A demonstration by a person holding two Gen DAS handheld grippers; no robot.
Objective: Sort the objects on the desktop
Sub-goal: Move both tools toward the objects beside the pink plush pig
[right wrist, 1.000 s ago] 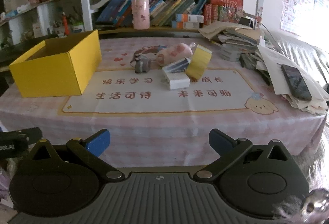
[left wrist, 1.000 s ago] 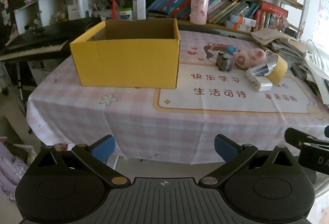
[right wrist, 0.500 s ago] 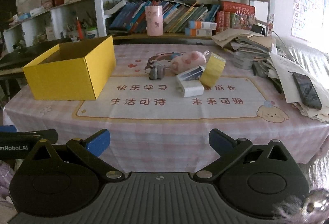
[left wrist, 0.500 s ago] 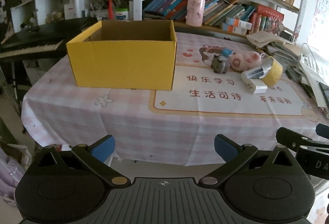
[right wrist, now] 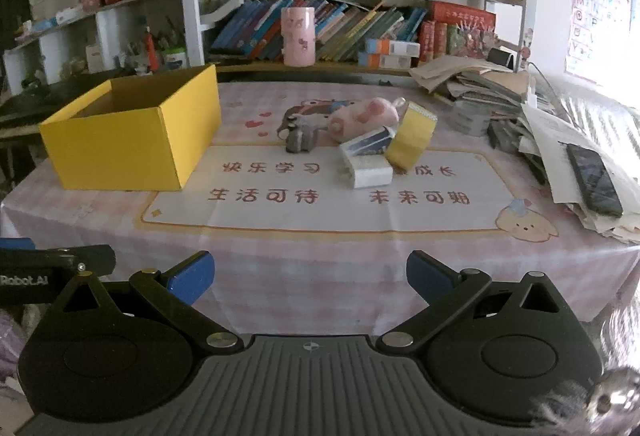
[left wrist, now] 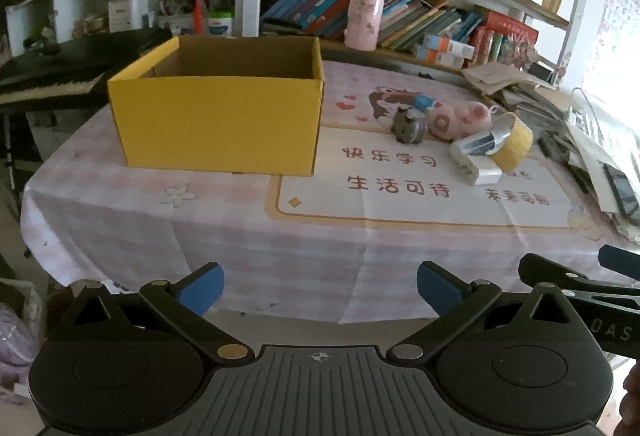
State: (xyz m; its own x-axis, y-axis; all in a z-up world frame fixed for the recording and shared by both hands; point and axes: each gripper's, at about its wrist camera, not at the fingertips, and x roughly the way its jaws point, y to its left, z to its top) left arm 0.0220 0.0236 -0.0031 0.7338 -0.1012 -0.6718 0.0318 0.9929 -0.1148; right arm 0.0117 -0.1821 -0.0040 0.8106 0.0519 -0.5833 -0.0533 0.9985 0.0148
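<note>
An open yellow cardboard box point(left wrist: 218, 116) point(right wrist: 128, 144) stands on the left of the table. To its right lies a cluster: a grey toy figure point(left wrist: 407, 125) point(right wrist: 300, 138), a pink plush pig point(left wrist: 460, 118) point(right wrist: 364, 118), a yellow tape roll point(left wrist: 514, 143) point(right wrist: 412, 140), a blue-and-white carton point(left wrist: 478, 144) point(right wrist: 368, 144) and a white block point(left wrist: 478, 170) point(right wrist: 368, 172). My left gripper point(left wrist: 320, 288) and right gripper point(right wrist: 310, 276) are both open and empty, held before the table's front edge, well short of the objects.
A pink checked cloth with a printed mat point(right wrist: 320, 196) covers the table. Stacked papers and a black phone point(right wrist: 594, 180) lie at the right edge. A bookshelf with a pink cup point(left wrist: 364, 20) stands behind. A keyboard piano point(left wrist: 48, 80) is at the left.
Both grippers have risen and drawn back a little, so the table appears lower and farther. Both stay open; the objects have not moved.
</note>
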